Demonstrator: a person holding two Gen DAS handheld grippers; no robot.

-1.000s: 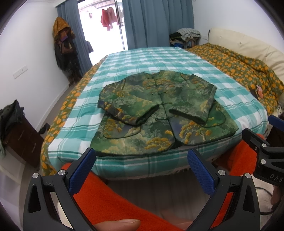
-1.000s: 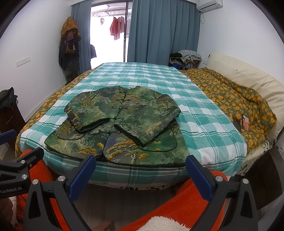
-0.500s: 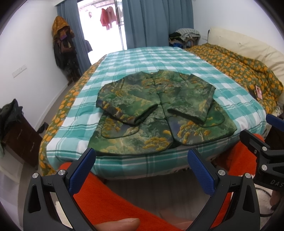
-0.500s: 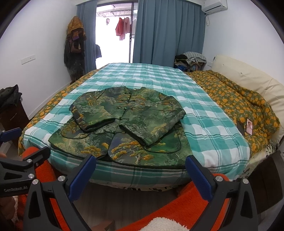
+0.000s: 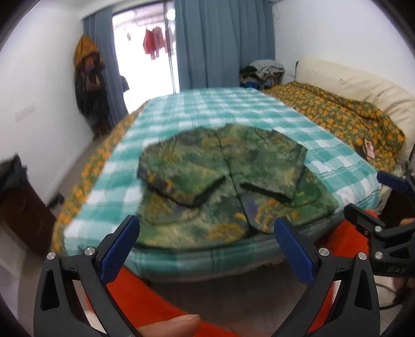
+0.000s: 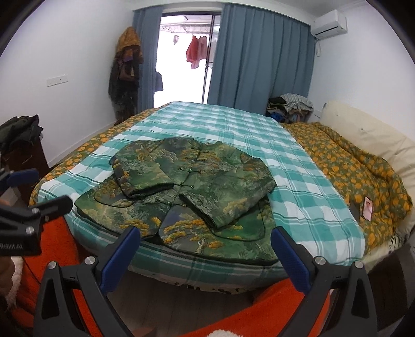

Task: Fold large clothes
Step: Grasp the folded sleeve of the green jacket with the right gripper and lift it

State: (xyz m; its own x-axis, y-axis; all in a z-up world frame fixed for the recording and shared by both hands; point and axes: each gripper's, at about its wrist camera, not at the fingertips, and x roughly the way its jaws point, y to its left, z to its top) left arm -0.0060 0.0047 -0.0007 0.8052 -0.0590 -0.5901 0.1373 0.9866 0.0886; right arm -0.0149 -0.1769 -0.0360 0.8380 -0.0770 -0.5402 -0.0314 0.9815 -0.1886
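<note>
While hovering short of the bed, left black blue-padded gripper (image 5: 206, 246) gapes empty; green-and-gold padded brocade jacket (image 6: 189, 191) lies flat on teal checked bedspread (image 6: 259, 134), sleeves crossed in. Looks thick, soft, bulky: pinch hem corners. Right black blue-padded gripper (image 6: 205, 255) likewise spread, empty.

I saw the green jacket (image 6: 192, 191) with its yellow landscape print lying flat, front up, near the bed's foot edge, both sleeves folded inward across its buttoned front.

A home bedroom: a bed (image 6: 298, 181) with checked sheet, blue curtains (image 6: 259, 59) at the far balcony door, wall air conditioner (image 6: 329, 22).
</note>
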